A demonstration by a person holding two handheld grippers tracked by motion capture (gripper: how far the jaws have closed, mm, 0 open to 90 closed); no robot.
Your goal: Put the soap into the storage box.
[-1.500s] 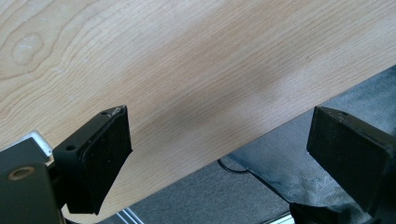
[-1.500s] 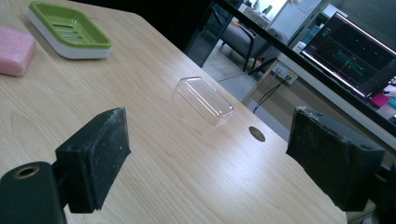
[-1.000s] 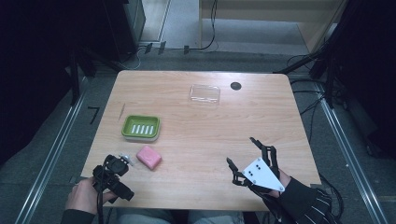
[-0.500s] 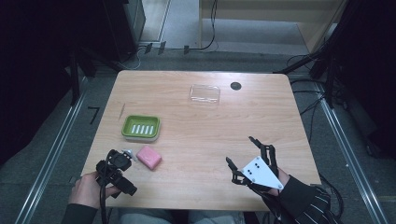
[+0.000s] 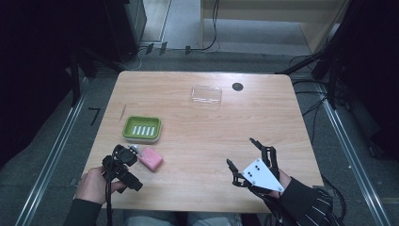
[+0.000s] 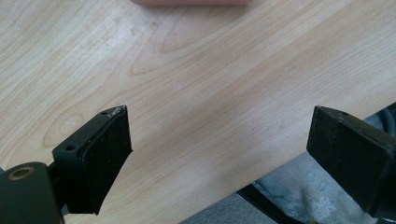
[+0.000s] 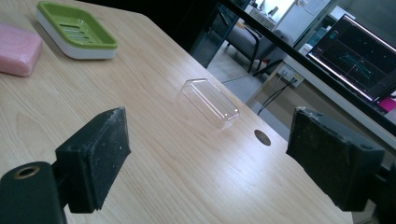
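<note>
Beside the pink soap [image 5: 150,158], left tongs [image 5: 123,162] agape; right tongs [image 5: 244,157] likewise, angled up-table.

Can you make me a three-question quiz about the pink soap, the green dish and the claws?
1. Where is the pink soap? A: inside the green dish. B: on the table beside the left claw. C: in the right claw.
2. What colour is the soap dish? A: green. B: blue. C: red.
3. How are the left claw and right claw? A: both open and holding nothing. B: both shut. C: one holds the clear lid.

Answers: 1 B, the soap lies on the wood just in front of the dish. 2 A, its tray is bright green. 3 A, both gripper views show jaws wide apart.
</note>
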